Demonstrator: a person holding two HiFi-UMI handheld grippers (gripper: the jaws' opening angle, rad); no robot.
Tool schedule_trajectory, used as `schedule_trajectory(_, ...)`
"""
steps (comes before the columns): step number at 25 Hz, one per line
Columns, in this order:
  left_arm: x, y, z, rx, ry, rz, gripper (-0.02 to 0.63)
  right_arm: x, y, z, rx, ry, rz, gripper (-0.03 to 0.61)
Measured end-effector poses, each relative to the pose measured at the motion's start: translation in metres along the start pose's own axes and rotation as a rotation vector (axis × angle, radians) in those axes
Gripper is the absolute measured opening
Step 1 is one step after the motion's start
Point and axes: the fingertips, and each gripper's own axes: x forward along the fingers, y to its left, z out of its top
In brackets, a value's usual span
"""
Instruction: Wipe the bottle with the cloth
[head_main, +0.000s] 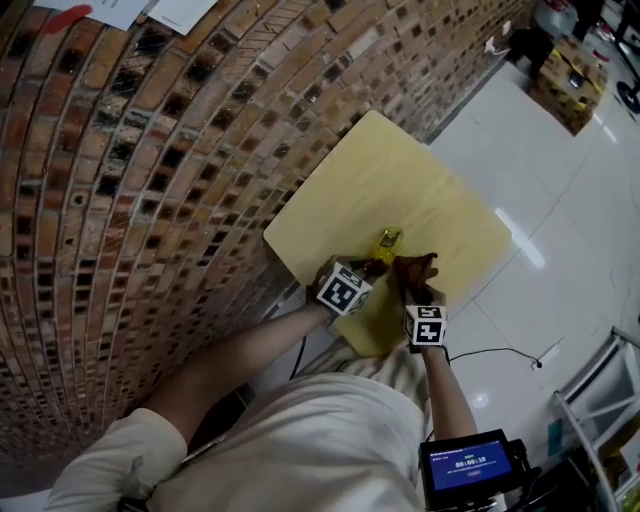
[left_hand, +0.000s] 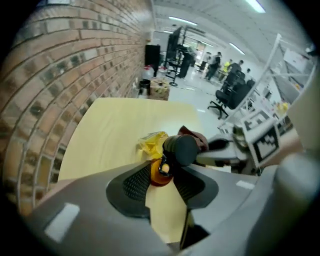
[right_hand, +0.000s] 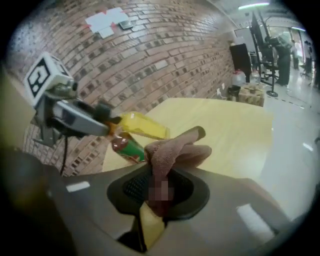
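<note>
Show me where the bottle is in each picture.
Head view: bottle near centre, over the table's near end.
Left gripper view: centre, gripped in the left tongs.
Right gripper view: left of centre, behind the cloth.
Shared landmark: the yellow table beside the brick wall.

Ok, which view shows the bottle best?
The right gripper view: the bottle shows side-on and large, yellow body clear, held by the left tool. The left gripper view sees only its end between the jaws. The head view shows it tiny.
</note>
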Motion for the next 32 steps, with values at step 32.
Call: schedule_trajectory(32,0.012,-0.005,0.001,-0.956,0.044,0.092,0.160,-0.011,0.033,-0.038,-0.088,0.002,0.130,0.064)
